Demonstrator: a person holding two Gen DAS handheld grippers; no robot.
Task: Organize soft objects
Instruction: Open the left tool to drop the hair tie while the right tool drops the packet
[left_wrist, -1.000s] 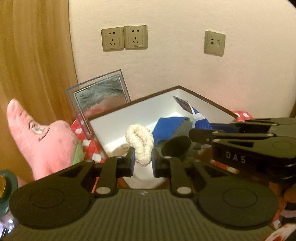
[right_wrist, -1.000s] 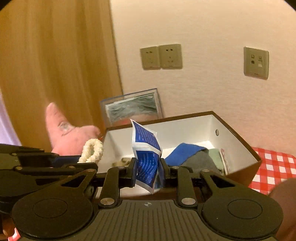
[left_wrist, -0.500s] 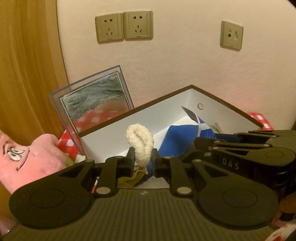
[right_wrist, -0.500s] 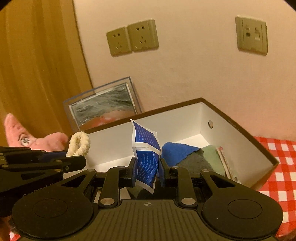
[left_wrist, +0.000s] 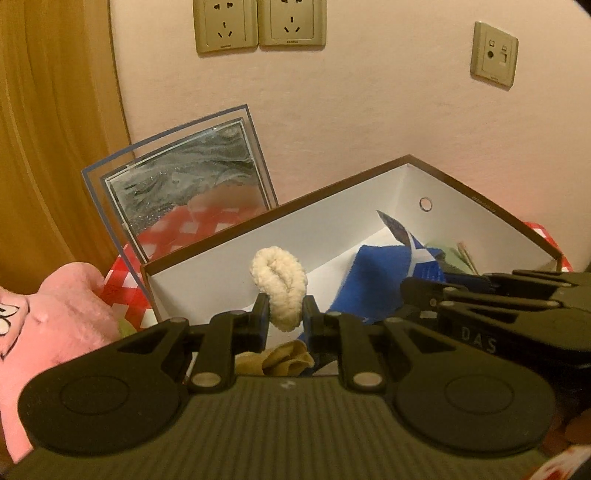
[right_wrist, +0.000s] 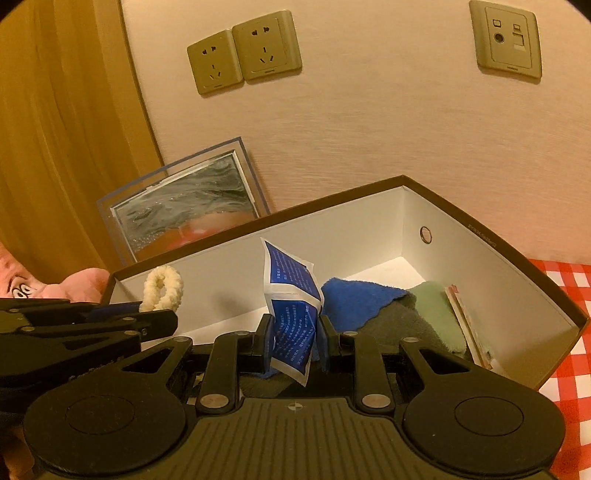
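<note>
Clamping a cream scrunchie (left_wrist: 279, 291) in your left hand-held gripper (left_wrist: 283, 321) and a blue packet (right_wrist: 293, 314) in your right hand-held gripper (right_wrist: 294, 341), you are hovering both over the box (right_wrist: 517, 254); releasing near the rim risks spilling either outside.

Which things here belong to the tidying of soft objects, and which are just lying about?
Part of the job: cream scrunchie in left gripper; blue packet in right gripper; open box; blue cloth; pink plush toy.

Just there: glass frame; wall sockets.
</note>
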